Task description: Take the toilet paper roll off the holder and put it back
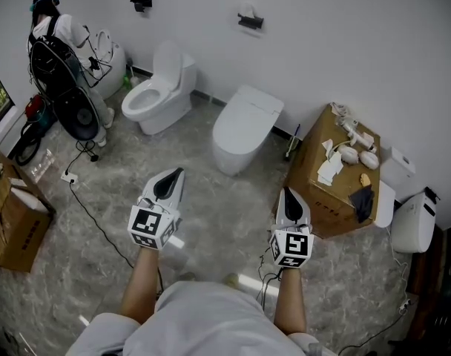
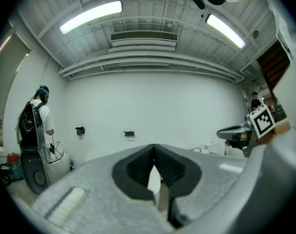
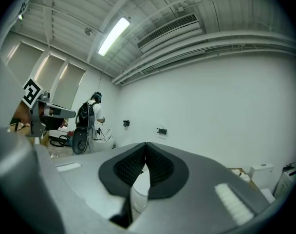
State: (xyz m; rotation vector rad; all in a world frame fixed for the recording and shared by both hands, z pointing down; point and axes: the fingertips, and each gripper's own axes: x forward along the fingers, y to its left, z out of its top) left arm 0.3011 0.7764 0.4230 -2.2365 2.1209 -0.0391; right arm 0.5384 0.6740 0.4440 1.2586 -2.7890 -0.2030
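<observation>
toilet paper roll (image 1: 245, 10) on wall holder (image 1: 251, 23)

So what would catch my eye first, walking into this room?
Two white toilets stand against the far wall, the open toilet left of the closed toilet. In the foreground the left gripper and right gripper are held out side by side, both shut and empty. On the wall above the closed toilet hangs the small black holder with its toilet paper roll.

The holder (image 1: 250, 22) is black, the toilet (image 1: 160, 87) white, the floor (image 1: 211, 213) veined grey.
</observation>
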